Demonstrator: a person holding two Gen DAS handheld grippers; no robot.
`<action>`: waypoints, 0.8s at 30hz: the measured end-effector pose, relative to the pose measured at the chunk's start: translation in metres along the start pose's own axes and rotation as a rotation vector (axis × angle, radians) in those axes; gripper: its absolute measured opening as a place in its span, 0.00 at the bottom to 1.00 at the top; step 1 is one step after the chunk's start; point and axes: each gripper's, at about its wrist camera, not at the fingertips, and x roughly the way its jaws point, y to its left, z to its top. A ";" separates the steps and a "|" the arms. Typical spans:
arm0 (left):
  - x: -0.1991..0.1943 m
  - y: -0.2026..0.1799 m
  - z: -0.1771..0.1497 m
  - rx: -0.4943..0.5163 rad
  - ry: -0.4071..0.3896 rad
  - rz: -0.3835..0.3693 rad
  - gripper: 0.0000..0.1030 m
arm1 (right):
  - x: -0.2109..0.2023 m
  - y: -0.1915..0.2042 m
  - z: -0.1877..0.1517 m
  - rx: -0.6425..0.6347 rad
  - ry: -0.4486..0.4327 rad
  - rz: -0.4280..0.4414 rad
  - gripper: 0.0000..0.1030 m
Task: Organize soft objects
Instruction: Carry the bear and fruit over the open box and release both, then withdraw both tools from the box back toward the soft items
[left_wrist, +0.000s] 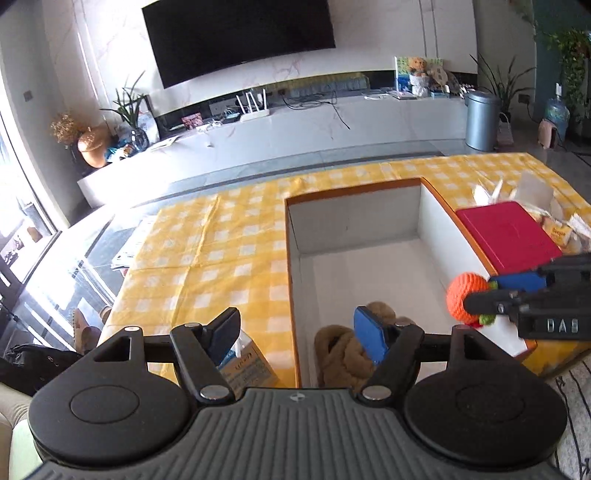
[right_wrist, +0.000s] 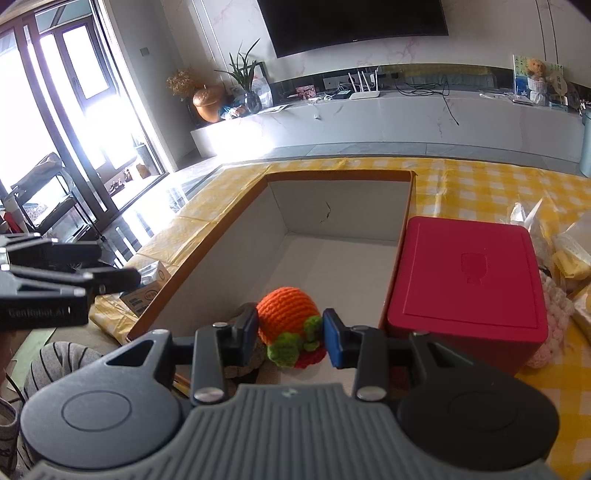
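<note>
The right tool (right_wrist: 289, 334) was clamped on a crocheted orange toy (right_wrist: 286, 314) with green and red trim, its two blue-padded fingers (right_wrist: 334, 341) pressed against either side of the soft body. The toy was held over the near end of an open white box (right_wrist: 221, 254) with an orange rim, which stood on a table covered by a yellow checked cloth (right_wrist: 480, 184). In the left wrist view the same toy (left_wrist: 466, 297) appeared at the box's right wall, above the rim. The left tool (left_wrist: 295, 334) stood with its fingers well apart and held nothing — it hovered over the box's near left corner. A brown plush toy (left_wrist: 341, 354) lay inside the box at the near end, partly hidden behind the left tool's right finger. A red lidded box (right_wrist: 467, 288) sat just beside the white box on the right, with a pink knitted item (right_wrist: 550, 332) against its right side. A small printed carton (left_wrist: 245, 363) lay on the cloth to the left of the white box, near its near corner.
</note>
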 end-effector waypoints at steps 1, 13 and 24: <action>0.002 -0.001 0.006 -0.014 -0.012 0.029 0.81 | 0.002 0.002 -0.001 -0.017 0.012 -0.004 0.37; 0.048 -0.015 -0.001 -0.033 -0.045 -0.051 0.84 | 0.022 0.015 -0.009 -0.136 0.207 -0.075 0.36; 0.048 0.020 -0.018 -0.162 -0.015 -0.126 0.78 | 0.084 0.049 0.025 -0.405 0.608 -0.126 0.36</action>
